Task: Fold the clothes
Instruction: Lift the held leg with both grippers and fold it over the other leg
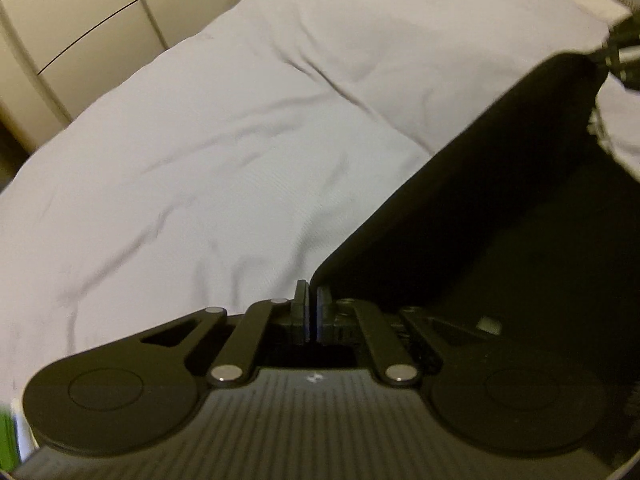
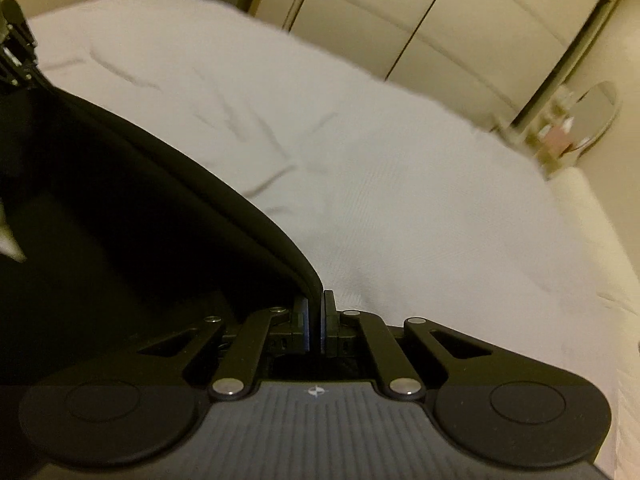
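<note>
The wide bed under its pale, lightly creased cotton sheet (image 1: pixel 224 152) is your working surface, and most of it lies bare ahead of you, so you have room to lay the piece down flat wherever you choose. The black, smooth-fabric garment (image 1: pixel 500 200) is off the sheet along its top edge, stretched as a dark panel between your two hands; its lower part drops out of view, so I cannot tell whether it trails on the bed. Keep that top edge taut and level: let neither hand run ahead, or the cloth will skew and the fold will land crooked. Judge the hem by how the panel hangs, and bring it down onto open sheet, clear of the cream wardrobe doors (image 2: pixel 460 28) at the bedside. Your left gripper (image 1: pixel 312 312) has its jaws closed on one end of the edge, and your right gripper (image 2: pixel 316 320) has its jaws closed on the other end, each with only a thin bite of cloth. That bite looks shallow, so move smoothly and avoid jerks that might pull the fabric free.
</note>
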Demonstrator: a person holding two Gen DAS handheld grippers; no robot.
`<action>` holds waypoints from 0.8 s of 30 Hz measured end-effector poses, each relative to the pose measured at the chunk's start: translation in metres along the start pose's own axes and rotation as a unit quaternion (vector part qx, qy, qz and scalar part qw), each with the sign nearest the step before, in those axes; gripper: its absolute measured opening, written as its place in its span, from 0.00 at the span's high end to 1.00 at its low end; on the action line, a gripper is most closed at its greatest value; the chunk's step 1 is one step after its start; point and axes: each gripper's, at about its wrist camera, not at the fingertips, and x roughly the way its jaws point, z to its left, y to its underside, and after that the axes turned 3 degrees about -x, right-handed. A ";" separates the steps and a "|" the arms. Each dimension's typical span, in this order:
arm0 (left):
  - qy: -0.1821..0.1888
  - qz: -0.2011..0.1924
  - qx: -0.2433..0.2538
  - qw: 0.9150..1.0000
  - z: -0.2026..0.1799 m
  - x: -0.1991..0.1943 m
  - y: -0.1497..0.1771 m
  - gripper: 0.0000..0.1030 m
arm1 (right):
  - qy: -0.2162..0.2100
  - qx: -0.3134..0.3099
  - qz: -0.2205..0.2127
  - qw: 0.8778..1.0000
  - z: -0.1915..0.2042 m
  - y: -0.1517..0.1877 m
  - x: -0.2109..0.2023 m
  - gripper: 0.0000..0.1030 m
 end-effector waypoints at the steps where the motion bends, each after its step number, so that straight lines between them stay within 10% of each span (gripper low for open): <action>1: 0.005 0.011 -0.013 1.000 -0.011 -0.015 0.017 0.99 | 0.000 0.003 0.003 1.000 0.010 0.012 -0.019 0.98; 9: 0.050 0.162 -0.122 0.978 -0.097 -0.030 0.151 0.92 | -0.052 0.038 0.164 0.984 0.088 0.127 -0.066 0.91; 12: 0.050 0.174 -0.170 0.969 -0.098 -0.026 0.163 0.84 | -0.061 0.075 0.232 0.968 0.097 0.155 -0.057 0.74; 15: 0.071 0.147 -0.274 0.948 -0.086 -0.039 0.170 0.70 | -0.060 0.220 0.204 0.952 0.067 0.159 -0.071 0.56; 17: 0.076 0.127 -0.339 0.929 -0.074 -0.046 0.174 0.69 | -0.068 0.356 0.174 0.916 0.037 0.166 -0.074 0.56; 22: 0.070 0.106 -0.447 0.885 -0.050 -0.040 0.181 0.58 | -0.070 0.637 0.117 0.759 -0.009 0.224 -0.067 0.56; 24: 0.066 0.104 -0.475 0.871 -0.043 -0.036 0.182 0.58 | -0.062 0.682 0.105 0.721 -0.017 0.237 -0.061 0.56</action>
